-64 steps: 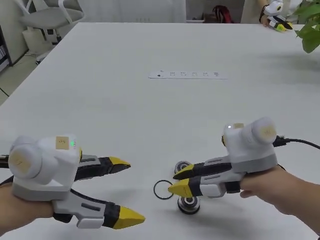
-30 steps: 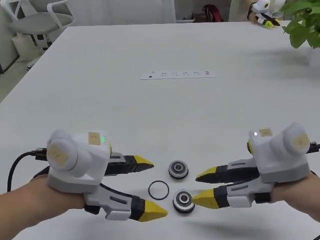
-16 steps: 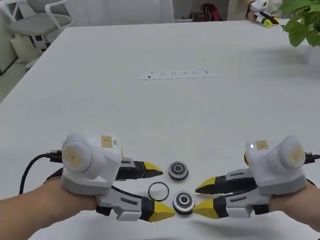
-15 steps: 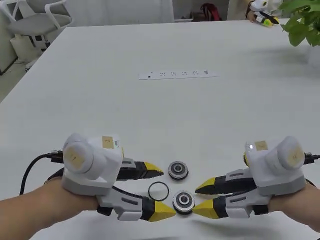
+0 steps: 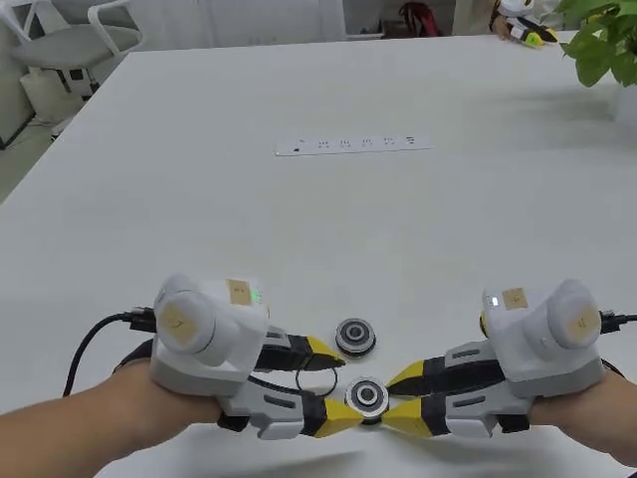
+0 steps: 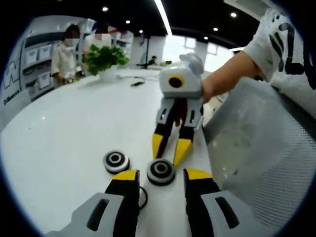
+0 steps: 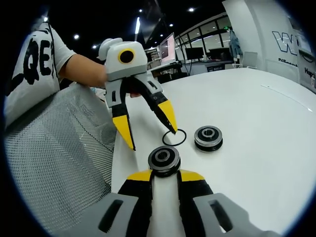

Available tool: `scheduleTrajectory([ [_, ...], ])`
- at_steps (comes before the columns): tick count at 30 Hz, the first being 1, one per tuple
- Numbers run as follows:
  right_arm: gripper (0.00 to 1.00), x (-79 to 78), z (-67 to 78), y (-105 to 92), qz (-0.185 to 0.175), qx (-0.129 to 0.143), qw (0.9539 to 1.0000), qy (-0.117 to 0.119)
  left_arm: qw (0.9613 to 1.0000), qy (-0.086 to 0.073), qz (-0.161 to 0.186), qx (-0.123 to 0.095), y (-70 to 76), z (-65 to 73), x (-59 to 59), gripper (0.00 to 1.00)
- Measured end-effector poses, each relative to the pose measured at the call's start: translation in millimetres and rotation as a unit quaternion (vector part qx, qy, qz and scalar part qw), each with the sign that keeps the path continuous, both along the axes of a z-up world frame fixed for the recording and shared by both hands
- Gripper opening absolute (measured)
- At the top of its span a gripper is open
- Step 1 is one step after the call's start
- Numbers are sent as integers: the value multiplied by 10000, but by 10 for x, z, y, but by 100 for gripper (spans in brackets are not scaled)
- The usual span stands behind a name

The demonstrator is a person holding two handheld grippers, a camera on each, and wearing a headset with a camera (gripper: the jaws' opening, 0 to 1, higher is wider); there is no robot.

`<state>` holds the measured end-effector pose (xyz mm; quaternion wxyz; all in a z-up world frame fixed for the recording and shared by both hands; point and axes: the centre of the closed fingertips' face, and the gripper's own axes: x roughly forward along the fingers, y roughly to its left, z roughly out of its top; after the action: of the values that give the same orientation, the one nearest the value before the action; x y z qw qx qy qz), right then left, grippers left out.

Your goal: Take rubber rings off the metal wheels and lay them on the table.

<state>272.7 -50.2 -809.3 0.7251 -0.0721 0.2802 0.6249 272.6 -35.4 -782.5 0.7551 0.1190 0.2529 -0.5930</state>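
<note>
Near wheel (image 5: 366, 395) sits flat on the table (image 5: 299, 229) between both tools, left gripper (image 5: 336, 386) spread wide and empty, right gripper (image 5: 394, 398) barely open, also empty, so a one-sided nudge probably skates it into the loose ring (image 7: 174, 137).

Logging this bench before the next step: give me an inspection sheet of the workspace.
Surface: white table.
Job's things: far wheel lying free; near wheel between both tools' tips; one loose rubber ring on the table.
Clutter: power strip.
Tools: left tool open; right tool open.
Cables: black cable from left tool.
Surroundings: chair, plant.
</note>
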Motion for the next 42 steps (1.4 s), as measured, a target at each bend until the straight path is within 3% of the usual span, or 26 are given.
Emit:
scheduleTrajectory([
  [14, 10, -5, -4, -31, -26, 9, 10000, -28, 10000, 47, 15, 32, -81, -94, -12, 23],
  [19, 8, -5, -6, -49, -70, 10, 10000, -17, 10000, -75, 17, 62, -99, -103, -6, 17],
  [22, 7, 5, -12, -40, -110, 13, 9999, -20, 9995, -281, 9, 143, -108, -108, 12, 14],
  [26, 6, 2, -11, -38, -143, 14, 9999, -31, 9993, -326, 24, 154, -102, -113, 8, 14],
  [35, 0, 37, -26, -45, -472, 182, 9984, 269, 9990, -406, 37, 197, -102, -123, 8, 13],
  [42, 0, 81, -9, -79, -844, 457, 9926, 749, 9987, -450, 0, 256, -102, -125, 17, 12],
])
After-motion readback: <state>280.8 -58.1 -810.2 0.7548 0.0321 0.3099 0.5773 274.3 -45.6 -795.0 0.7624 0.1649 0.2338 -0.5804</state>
